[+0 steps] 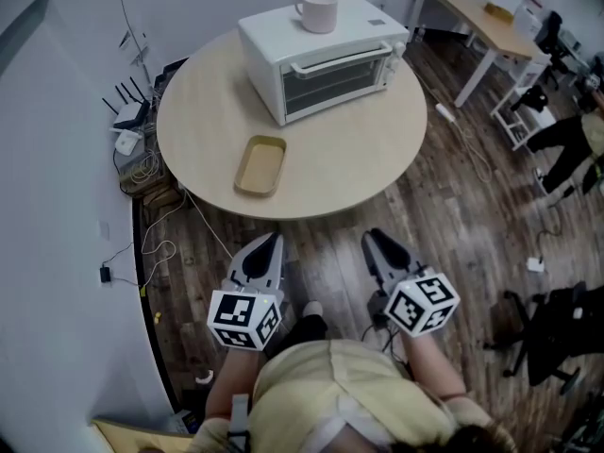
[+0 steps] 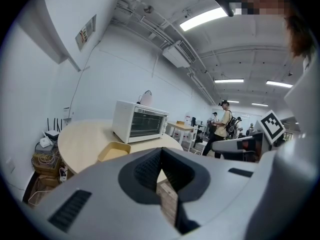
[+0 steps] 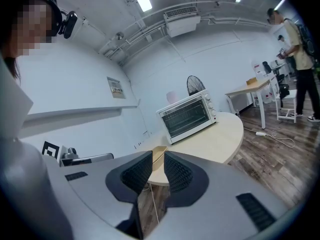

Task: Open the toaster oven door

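One white toaster oven [image 1: 326,59] stands at the far side of a round wooden table [image 1: 349,159], in the upper middle of the head view. Its glass door [image 1: 335,81] is closed, and the handle bar [image 1: 340,61] runs along the door's top edge. A white mug [image 1: 318,11] sits on the oven's roof. Nearer the lower left rim of the table lies a shallow tan tray [image 1: 260,165], well apart from the oven.

Both grippers hover below the table's near edge, over the dark plank floor, pointing toward the table and touching nothing. The left gripper [image 1: 269,243] has its jaws together at the tips with nothing between them; its own view looks past them to the tray [image 2: 114,151] and the oven [image 2: 139,121] beyond. The right gripper [image 1: 377,239] has its jaws a little apart, a narrow gap with nothing in it; its own view frames the table edge and the oven [image 3: 189,116] farther off.

At the left edge of the head view, a router [image 1: 127,116] and tangled cables lie by the wall. A second table [image 1: 472,12] stands at the upper right, and an office chair [image 1: 557,333] sits at the lower right.
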`<state>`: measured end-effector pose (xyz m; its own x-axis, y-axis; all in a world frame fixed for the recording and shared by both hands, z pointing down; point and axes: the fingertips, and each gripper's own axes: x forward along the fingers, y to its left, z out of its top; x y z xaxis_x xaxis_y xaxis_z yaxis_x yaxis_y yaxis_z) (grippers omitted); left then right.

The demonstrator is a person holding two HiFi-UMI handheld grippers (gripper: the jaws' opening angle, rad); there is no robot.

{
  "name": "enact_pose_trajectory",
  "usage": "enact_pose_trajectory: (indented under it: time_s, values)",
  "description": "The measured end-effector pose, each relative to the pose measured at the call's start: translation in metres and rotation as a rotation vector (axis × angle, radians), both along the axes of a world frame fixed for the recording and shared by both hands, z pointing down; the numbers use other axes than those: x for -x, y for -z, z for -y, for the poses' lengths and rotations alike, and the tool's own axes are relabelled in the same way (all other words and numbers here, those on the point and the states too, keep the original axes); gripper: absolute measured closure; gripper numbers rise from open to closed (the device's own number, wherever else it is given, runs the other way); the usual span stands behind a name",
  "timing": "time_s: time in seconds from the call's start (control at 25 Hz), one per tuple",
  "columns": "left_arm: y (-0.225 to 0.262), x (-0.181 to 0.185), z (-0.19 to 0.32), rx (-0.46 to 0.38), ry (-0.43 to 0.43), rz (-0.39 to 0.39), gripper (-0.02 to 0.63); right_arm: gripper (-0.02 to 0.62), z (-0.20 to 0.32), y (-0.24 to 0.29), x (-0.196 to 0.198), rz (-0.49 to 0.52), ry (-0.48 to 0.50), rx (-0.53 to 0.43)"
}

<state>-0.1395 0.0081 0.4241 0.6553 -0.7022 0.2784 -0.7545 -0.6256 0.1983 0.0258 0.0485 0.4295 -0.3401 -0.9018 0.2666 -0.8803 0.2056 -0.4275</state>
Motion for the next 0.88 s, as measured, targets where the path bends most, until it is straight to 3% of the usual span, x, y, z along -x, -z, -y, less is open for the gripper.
enact_pose_trajectory:
  time_s: [0.04,0.44,0.64,0.88]
  values:
    - [0.0,0.002,0.005,0.002,-0.001,-0.002,0.604,0.526,0.006,0.0,0.003,0.0,0.005,0.002]
    - [-0.007,0.002,0.041,0.013,-0.029,-0.02,0.604,0.474,0.046,0.002,0.009,0.013,-0.02,0.027]
    - [-0.008,0.004,0.056,0.008,0.004,-0.013,0.604,0.46,0.07,0.013,0.0,0.042,-0.026,0.017]
    - [-0.01,0.011,0.074,0.012,0.089,-0.008,0.604,0.459,0.111,0.02,-0.019,0.164,-0.039,0.012]
